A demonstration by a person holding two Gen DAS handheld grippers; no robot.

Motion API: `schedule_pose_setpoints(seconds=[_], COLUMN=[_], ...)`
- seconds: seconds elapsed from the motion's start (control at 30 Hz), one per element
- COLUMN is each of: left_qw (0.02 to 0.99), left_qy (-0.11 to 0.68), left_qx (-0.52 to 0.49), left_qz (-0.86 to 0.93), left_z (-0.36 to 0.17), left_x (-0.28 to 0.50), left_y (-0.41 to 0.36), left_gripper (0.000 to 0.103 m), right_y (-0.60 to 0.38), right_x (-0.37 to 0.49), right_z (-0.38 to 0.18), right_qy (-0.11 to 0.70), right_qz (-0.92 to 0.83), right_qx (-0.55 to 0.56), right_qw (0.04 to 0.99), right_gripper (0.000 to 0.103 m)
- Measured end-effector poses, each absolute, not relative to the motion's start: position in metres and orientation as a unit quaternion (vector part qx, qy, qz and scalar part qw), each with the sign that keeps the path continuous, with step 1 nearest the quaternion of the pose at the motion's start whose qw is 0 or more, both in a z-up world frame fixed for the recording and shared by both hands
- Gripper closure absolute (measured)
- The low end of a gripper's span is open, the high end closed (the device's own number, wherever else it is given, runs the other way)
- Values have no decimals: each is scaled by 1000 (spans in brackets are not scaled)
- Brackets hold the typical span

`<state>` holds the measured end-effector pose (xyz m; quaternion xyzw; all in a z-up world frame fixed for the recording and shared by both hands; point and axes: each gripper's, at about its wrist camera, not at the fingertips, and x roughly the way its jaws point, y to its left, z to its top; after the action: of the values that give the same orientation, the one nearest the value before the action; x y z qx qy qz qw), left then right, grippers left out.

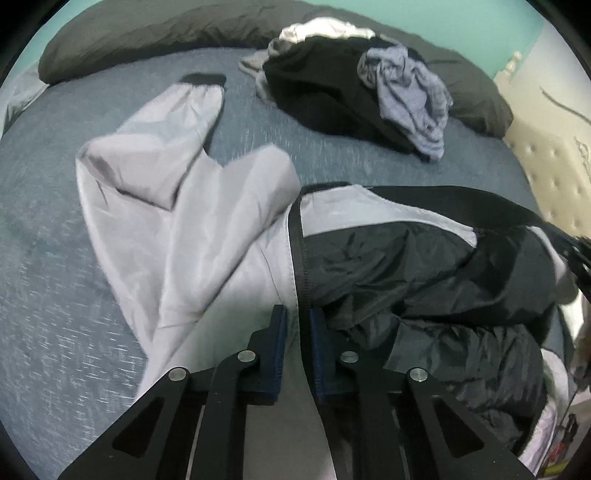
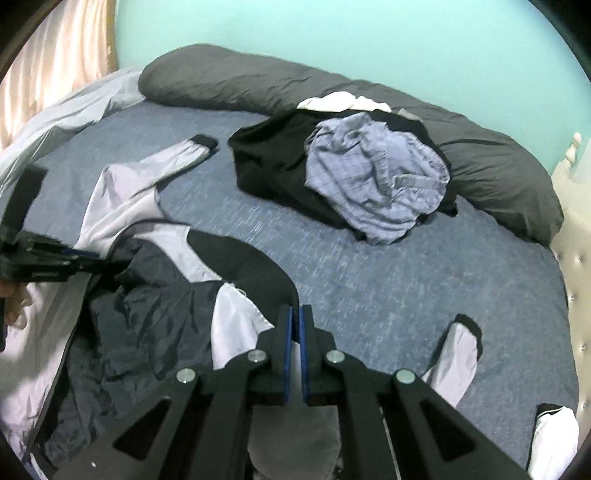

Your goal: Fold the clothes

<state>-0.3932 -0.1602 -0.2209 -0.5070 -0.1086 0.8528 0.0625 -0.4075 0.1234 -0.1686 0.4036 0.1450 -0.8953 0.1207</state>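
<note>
The jacket (image 1: pixel 229 236), grey and black, lay spread on the bed (image 1: pixel 55 280), one sleeve (image 1: pixel 173 122) reaching toward the pillows (image 1: pixel 122 33) and the other (image 2: pixel 458 354) trailing near the right claw (image 2: pixel 297 325). The left claw (image 1: pixel 297 325) was seen clamped on the jacket's front edge, beside the zip (image 1: pixel 297 254), with fabric passing between its pads. The right claw's jaws were pressed together, apparently on a thin fold of pale cloth near the black collar band (image 2: pixel 255 269); a firm hold could not be confirmed.

The step in hand was judged to be the lifting of the jacket's front for laying flat. It would be done best with both grips kept level and the cloth drawn taut between them, so that the slippery lining is not bunched; the sleeves should be left free to fall flat.

Both claws were pointed steeply down at the bed, the left low over the cloth. A pile of clothes (image 2: pixel 369 184) waited well apart.
</note>
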Motion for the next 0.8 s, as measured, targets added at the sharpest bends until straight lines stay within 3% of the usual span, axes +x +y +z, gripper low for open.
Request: schedule_pose_setpoints(seconds=[0.47, 0.8], left_qw=[101, 125], left_qy=[-146, -137], left_qx=[-414, -465], left_qz=[893, 865], left_z=[-131, -192], left_x=[-363, -374], left_y=[-180, -146], left_gripper=[91, 90], right_y=[115, 101], right_x=[-502, -539], right_z=[-91, -172], right_qy=[104, 27], right_qz=[-927, -879], right_qx=[350, 453], right_qw=[86, 147], right_gripper=[100, 97])
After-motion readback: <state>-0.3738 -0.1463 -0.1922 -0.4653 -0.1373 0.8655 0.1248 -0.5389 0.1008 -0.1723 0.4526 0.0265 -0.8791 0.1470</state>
